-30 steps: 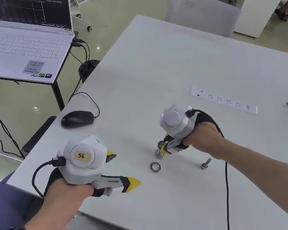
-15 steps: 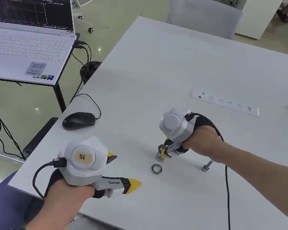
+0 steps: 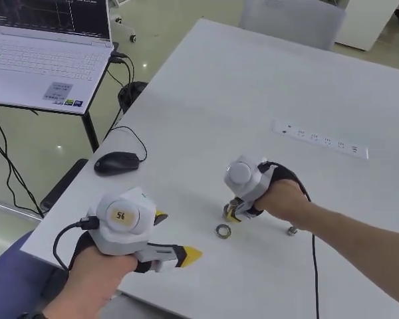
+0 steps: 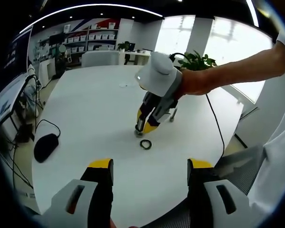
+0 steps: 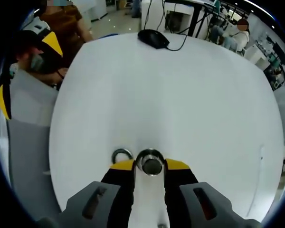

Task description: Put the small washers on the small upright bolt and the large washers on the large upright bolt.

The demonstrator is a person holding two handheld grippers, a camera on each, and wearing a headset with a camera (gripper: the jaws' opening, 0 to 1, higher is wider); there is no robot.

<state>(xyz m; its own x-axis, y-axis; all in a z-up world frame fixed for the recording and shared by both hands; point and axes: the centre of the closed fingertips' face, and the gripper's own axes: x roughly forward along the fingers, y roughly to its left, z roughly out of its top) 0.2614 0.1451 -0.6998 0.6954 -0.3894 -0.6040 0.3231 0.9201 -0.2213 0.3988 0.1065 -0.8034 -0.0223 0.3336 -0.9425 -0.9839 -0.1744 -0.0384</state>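
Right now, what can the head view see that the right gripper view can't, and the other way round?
Head view's own: the laptop and the hand gripping the right tool. Right gripper view's own: a close look down on the washer pinched between that tool's jaws, plus people at far desks. Shared: the white table, the mouse, the loose washer and the left tool.

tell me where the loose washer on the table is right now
In the head view the loose washer lies flat on the white table, just nearer the person than the right gripper, with the small bolt off to its right.
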